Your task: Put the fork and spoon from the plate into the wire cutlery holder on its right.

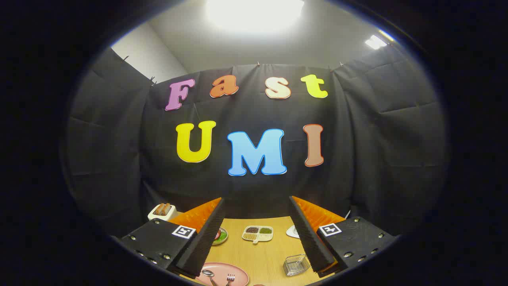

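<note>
While your gripper [258,234] hangs high above the worktop [260,254] with its two fingers [206,238] spread wide and nothing between them, the pink plate [222,274] lies low between those fingers, nearer the left one. On that plate you have the spoon [208,275] to the left, bowl up and shiny, and the fork [230,277] just beside it to the right, tines pointing away from you; the two are close but apart. To the right of the plate, well apart from it on bare wood, stands the wire cutlery holder [296,265], a small square basket of thin silvery mesh, upright, right up against the inside of your right finger as seen from here.

Beyond the plate, further across the light wooden worktop, sits a white divided dish [258,233] with dark, green and pale fillings in its compartments. Left of that dish a small plate with something green and red [221,236] peeks out from behind the left finger, and to the right a white dish [293,231] is mostly hidden by the right finger. Far off to the plate's left, a white toaster [162,211] holds brown slices. Black cloth walls the booth behind the worktop, with a white ceiling and a bright lamp [254,14] above.
</note>
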The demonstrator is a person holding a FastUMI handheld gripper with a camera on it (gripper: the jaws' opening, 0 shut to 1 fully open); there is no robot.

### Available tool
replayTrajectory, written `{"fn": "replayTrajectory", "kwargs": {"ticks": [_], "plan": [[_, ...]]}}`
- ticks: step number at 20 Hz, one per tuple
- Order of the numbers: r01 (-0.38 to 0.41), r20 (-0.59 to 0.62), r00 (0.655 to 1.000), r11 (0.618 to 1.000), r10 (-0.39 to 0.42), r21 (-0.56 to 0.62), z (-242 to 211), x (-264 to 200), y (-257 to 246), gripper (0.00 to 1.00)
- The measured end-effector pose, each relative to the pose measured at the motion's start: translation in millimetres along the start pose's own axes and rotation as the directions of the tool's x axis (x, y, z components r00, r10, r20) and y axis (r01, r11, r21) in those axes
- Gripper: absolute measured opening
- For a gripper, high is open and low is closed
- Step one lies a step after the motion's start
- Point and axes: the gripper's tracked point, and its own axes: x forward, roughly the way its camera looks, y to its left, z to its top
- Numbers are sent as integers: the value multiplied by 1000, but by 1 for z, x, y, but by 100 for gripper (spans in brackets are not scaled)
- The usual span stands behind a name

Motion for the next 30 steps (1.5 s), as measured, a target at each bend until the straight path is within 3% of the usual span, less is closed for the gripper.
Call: {"fn": "replayTrajectory", "kwargs": {"ticks": [15, 19, 22, 26, 30], "plan": [[27, -30, 999, 1000, -27, 3, -12, -1, -12, 97], [-38, -153, 988, 999, 32, -32, -56, 6, 5, 97], [-117, -311, 945, 993, 103, -27, -111, 11, 28, 97], [-219, -512, 839, 976, 183, -10, -188, 4, 58, 85], [-295, -658, 722, 955, 215, -12, -259, -10, 80, 81]]}}
